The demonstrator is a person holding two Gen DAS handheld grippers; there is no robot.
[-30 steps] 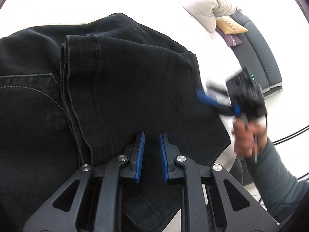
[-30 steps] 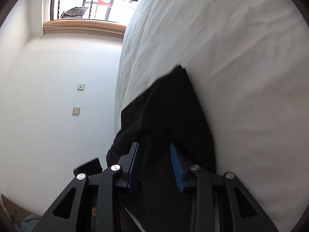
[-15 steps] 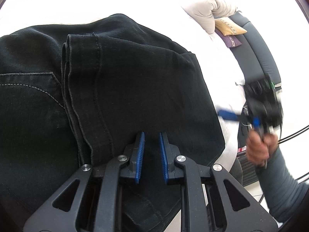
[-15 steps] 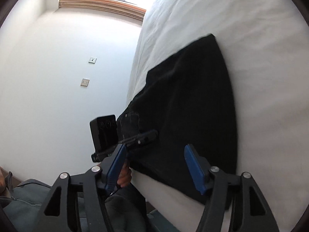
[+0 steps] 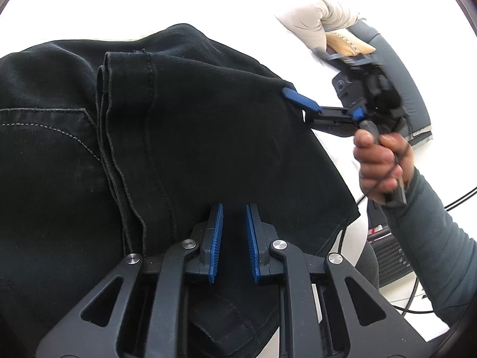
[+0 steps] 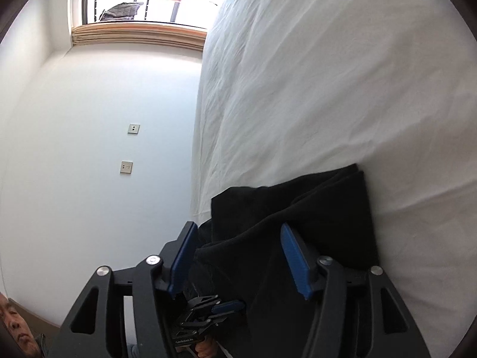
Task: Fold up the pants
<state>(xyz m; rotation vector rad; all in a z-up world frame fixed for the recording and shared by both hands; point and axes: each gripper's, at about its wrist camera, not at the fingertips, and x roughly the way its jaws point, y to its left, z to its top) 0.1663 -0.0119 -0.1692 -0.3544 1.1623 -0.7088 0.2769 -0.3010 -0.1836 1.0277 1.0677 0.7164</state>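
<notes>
Black pants (image 5: 193,137) folded at the bed (image 6: 342,89) edge — left gripper (image 5: 234,238) slightly parted above them, right gripper (image 6: 241,256) spread wide, straddling a fold; pillows (image 5: 316,21) beyond.

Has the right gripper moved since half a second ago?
Yes. In the left wrist view the right gripper has come back in from beyond the bed edge to the far corner of the black pants, jaws open around the fold.

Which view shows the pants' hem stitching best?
The left wrist view: the pants fill the frame, with the hem and seam stitching sharp. The right wrist view shows only a dark folded edge of them on the white bed, stitching unreadable.
</notes>
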